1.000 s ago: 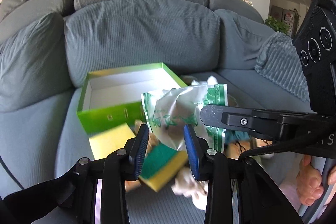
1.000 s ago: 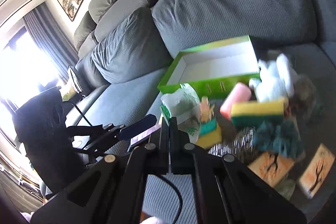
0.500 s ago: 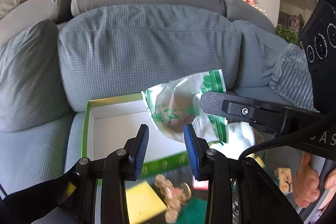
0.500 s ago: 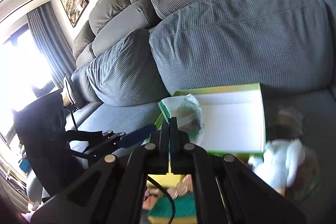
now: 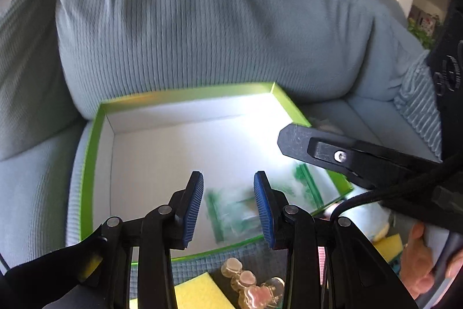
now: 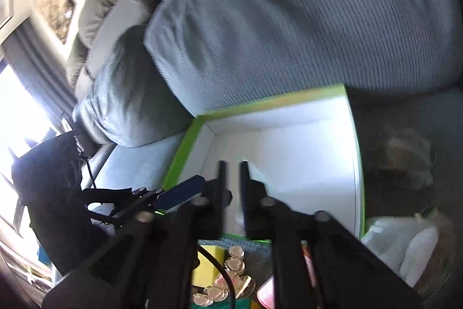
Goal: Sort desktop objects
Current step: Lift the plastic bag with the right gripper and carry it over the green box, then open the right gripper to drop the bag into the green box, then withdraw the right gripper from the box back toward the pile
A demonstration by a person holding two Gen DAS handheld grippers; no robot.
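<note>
Right gripper (image 6: 233,164) over the green box (image 5: 89,164), jaws opening with nothing between, letting the plastic bag (image 5: 231,210) land inside by the near wall. Left gripper (image 5: 228,178) jaws narrow, holding nothing.

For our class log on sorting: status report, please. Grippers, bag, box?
Left gripper: fingers apart, empty. Right gripper: fingers opening, nothing between them. Printed bag blurred, inside green box. Nothing in the way.
</note>
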